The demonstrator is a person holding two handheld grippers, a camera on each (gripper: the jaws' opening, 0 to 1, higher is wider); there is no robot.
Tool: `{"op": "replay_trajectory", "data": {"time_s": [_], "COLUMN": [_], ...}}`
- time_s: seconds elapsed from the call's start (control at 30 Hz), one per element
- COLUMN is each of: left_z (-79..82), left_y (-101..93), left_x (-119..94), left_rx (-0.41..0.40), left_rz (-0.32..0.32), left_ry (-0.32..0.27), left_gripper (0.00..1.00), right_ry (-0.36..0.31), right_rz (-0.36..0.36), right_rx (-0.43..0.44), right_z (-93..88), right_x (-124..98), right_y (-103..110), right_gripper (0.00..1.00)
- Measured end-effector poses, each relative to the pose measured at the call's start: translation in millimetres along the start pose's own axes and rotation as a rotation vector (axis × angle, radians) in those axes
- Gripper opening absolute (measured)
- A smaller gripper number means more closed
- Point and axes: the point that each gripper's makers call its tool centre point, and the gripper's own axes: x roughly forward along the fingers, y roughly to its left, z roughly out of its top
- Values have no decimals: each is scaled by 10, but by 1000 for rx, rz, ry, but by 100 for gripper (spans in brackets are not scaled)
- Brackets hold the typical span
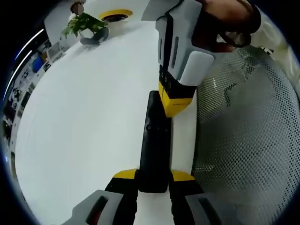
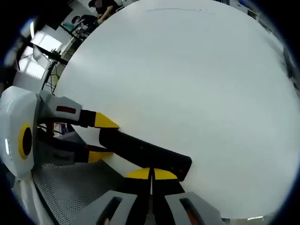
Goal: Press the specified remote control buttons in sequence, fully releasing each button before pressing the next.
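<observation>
1. A long, slim black remote control [image 1: 153,143] is seen held over the near edge of a white round table [image 1: 89,122]; in the left gripper view it runs lengthwise away from the camera, and a small mark is seen on its upper face, but no separate buttons can be made out.
2. In the left gripper view, the near end of the remote is pinched between the yellow-tipped jaws of the left gripper [image 1: 153,182], one jaw on either side of it.
3. In that same view, the right gripper [image 1: 176,104] is seen coming down from above, its yellow tip touching or nearly touching the far end of the remote; a hand [image 1: 225,21] is wrapped around its grey body.
4. In the right gripper view, the remote [image 2: 143,151] is seen slantwise, and the right gripper's [image 2: 151,174] jaws are pressed together, their yellow tips meeting at the remote's nearer end; whether contact is made cannot be told.
5. The left gripper [image 2: 101,138] is shown there from the side, its two yellow tips above and below the remote's other end.
6. A grey perforated mesh surface [image 1: 248,140] is seen beside the table in the left gripper view, and a potted plant [image 1: 86,27] and a yellow-rimmed round object [image 1: 116,15] stand at the table's far edge.
7. In the right gripper view, a person [image 2: 104,6] is seen beyond the table's far edge.
</observation>
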Motion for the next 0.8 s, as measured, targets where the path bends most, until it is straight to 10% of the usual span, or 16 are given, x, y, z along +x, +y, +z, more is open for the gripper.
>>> {"op": "replay_trajectory", "data": {"time_s": [0.8], "left_z": [0], "left_y": [-3], "left_x": [-4], "left_rx": [3], "left_rz": [8], "left_ry": [-2], "left_gripper": [25], "right_ry": [-101], "right_rz": [34], "right_rx": [74], "right_z": [129], "right_x": [-90], "right_y": [39], "right_gripper": [0]}}
